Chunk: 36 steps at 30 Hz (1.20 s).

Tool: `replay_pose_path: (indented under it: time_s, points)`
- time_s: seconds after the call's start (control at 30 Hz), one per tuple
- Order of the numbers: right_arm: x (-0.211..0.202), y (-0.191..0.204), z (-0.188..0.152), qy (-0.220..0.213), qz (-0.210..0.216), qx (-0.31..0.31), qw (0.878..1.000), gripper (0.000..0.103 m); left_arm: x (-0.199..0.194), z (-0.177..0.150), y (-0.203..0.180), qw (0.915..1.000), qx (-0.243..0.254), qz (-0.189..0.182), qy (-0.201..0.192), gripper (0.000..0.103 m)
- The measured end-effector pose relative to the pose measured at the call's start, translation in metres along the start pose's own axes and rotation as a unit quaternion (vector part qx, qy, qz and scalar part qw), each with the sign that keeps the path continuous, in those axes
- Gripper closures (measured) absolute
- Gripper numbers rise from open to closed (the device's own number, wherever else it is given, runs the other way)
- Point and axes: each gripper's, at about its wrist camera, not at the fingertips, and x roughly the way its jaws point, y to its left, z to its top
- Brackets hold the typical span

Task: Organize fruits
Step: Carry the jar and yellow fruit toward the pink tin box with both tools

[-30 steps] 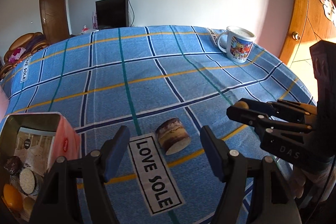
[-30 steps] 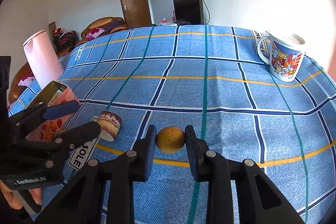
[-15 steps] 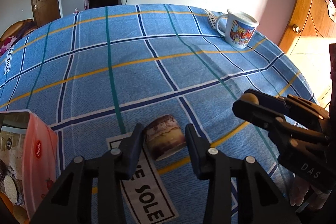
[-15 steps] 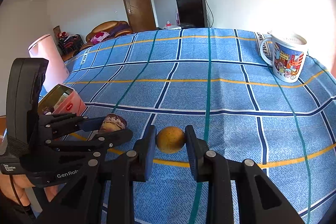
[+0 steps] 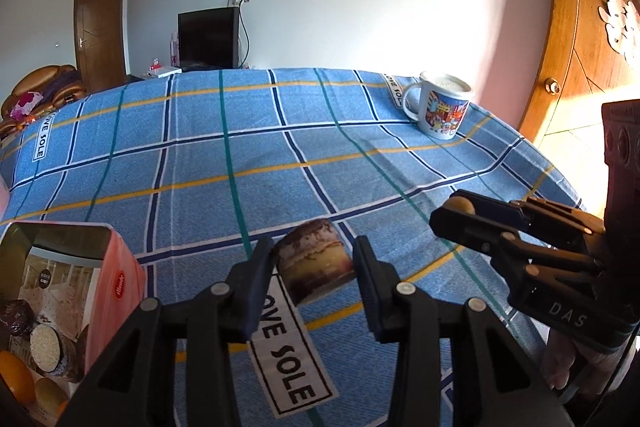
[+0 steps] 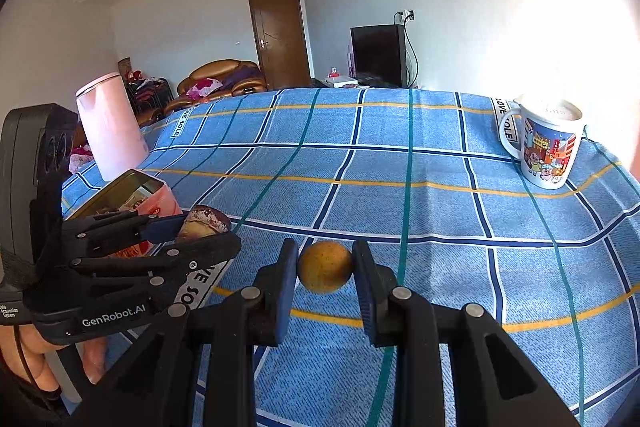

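Both pieces are gripped above the surface's near edge: the left hand-held gripper [image 5: 314,263] pinches a layered cake slice [image 5: 314,261], the right hand-held gripper [image 6: 325,267] a yellow fruit [image 6: 325,266]. Next, I judge, carry them into the pink tin [image 5: 116,267] at the near-left corner.

"LOVE SOLE" on tablecloth [image 5: 296,355], "GenRobot.AI" on left tool [image 6: 208,231], "DAS" on right tool [image 5: 452,215]

The pink tin [image 5: 120,275] is cut off at the left wrist view's 8 o'clock edge; its contents are only partly visible. In the right wrist view, the left gripper [image 6: 200,239] hides most of the tin.
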Motion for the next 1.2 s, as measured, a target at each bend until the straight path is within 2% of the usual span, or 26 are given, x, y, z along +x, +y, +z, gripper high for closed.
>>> replay_pose_path:
  time_s: [0.27, 0.87, 1.2]
  points:
    - [-0.009, 0.002, -0.001, -0.023, 0.003, -0.004, 1.000, 0.073, -0.017, -0.002, -0.007, 0.9987, 0.020, 0.019, -0.042, 0.061]
    - [-0.028, 0.005, -0.003, -0.074, 0.002, -0.013, 0.997, 0.073, -0.043, -0.010, -0.010, 0.9932, 0.030, 0.040, -0.105, 0.061]
    - [-0.043, 0.015, -0.007, -0.115, -0.006, -0.036, 0.993, 0.073, -0.054, -0.013, -0.013, 0.9893, 0.039, 0.049, -0.132, 0.061]
